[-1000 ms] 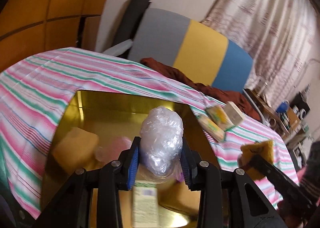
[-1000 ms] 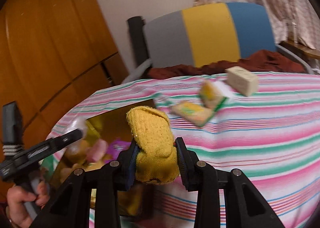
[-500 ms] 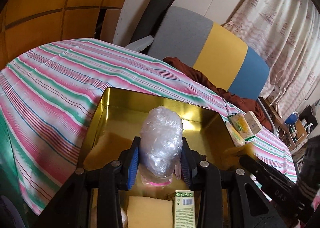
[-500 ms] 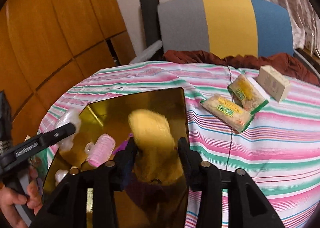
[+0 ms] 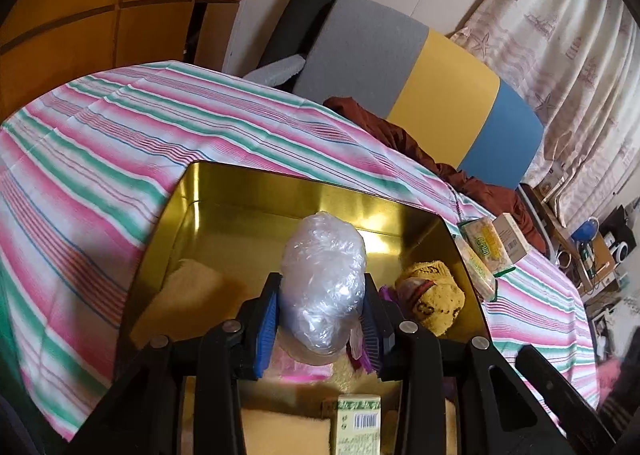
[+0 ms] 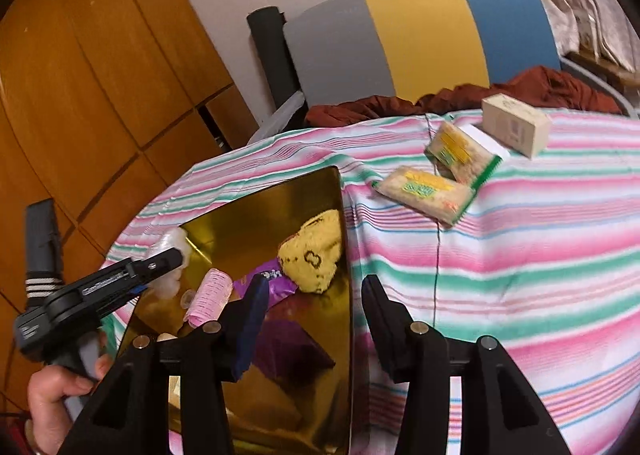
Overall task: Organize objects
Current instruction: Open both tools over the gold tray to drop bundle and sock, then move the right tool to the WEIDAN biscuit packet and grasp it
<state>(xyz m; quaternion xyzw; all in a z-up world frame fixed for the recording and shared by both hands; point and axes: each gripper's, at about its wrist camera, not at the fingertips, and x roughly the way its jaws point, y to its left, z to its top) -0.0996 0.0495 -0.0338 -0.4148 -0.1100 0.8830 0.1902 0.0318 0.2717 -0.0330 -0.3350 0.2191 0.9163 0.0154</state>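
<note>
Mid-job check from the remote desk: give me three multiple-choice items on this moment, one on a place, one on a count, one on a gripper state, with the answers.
1. Where does the yellow knitted cloth lie?
A. inside the gold metal tray
B. on the striped tablecloth
C. between the right gripper's fingers

2. How many green-and-yellow snack packets lie on the striped tablecloth beside the beige cardboard box?
A. one
B. two
C. four

3. What state is the left gripper in?
A. open and empty
B. shut on a box
C. shut on the crumpled clear plastic bag

Answers: 1 A, the cloth rests against the tray's wall; 2 B, two overlapping packets show; 3 C, both pads press the bag, while the right gripper is open.
</note>
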